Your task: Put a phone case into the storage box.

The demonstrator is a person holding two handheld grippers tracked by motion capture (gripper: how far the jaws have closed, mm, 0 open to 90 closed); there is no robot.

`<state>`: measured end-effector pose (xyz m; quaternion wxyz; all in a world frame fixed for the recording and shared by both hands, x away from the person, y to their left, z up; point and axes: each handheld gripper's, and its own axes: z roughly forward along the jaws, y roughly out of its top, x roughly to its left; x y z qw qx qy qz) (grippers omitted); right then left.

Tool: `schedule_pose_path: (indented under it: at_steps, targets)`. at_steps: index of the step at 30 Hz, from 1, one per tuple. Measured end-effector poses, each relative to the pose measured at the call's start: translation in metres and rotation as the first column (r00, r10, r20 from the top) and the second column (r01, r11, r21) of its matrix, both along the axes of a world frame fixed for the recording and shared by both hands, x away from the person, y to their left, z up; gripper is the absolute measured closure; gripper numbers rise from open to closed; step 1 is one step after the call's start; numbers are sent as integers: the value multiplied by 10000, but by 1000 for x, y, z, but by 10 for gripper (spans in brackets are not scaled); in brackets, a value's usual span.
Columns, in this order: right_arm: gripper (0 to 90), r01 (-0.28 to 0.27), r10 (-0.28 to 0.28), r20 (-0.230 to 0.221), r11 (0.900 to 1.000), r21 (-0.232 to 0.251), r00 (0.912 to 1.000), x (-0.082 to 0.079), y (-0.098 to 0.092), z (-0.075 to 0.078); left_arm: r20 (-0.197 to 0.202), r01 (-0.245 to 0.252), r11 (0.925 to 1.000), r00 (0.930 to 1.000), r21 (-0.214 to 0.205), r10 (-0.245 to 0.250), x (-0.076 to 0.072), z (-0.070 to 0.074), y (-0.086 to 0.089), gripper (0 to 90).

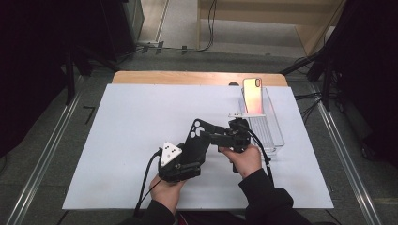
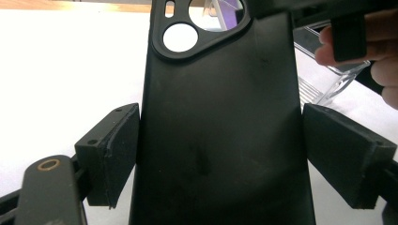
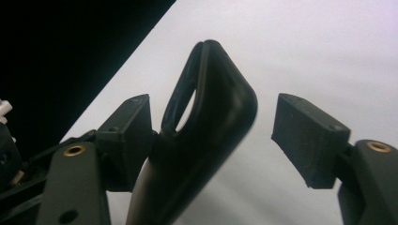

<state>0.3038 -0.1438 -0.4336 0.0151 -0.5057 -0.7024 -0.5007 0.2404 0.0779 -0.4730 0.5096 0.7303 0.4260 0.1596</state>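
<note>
A black phone case point(image 1: 195, 140) was held above the white table cover point(image 1: 117, 140), gripped across its width by the left gripper point(image 1: 180, 165). In the left gripper view the case point(image 2: 220, 131) was seen filling the space between the two pads point(image 2: 115, 150), both pressed against its long edges, so the wide stance of the jaws was a grip and not an empty opening. The long axis of the case ran away from the left gripper, up and slightly rightward in the high view, with the camera cut-outs at the far end.

The right gripper point(image 1: 220, 138) was brought in from the right, across that far end. In the right gripper view the upper corner of the case point(image 3: 206, 126) was seen edge-on between the jaws: one pad point(image 3: 133, 126) appeared to touch or nearly touch the case, while the other point(image 3: 307, 136) stood clearly apart, so no grip was made there. The coming move was judged to depend on this: the case end lay straight ahead of the right jaws, nearer one pad than the other.

The clear plastic rack point(image 1: 267, 129) behind the right hand point(image 1: 244, 157), with a shiny phone point(image 1: 253, 96) leaning in it, was seen whole from above; the left gripper view caught only a corner of it point(image 2: 328, 79).
</note>
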Motion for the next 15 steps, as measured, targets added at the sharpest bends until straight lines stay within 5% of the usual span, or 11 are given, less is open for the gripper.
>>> schedule_pose_path:
  at_steps: [4, 10, 15]
  targets:
    - [366, 14, -12, -142, 9999, 119, 9999, 3, 1, 0, 4, 89, 9999, 10000, -90, -89, -2, -1, -2, 151]
    - [664, 247, -155, -1000, 9956, 907, 9949, 8, -6, 2, -508, 241, 9978, 9983, -618, -273, -1, -2, -1, 149]
    - [719, 46, 121, -1106, 9887, 1495, 9938, 9, -10, 4, -558, 332, 9961, 9977, -820, -378, 0, -1, -1, 147]
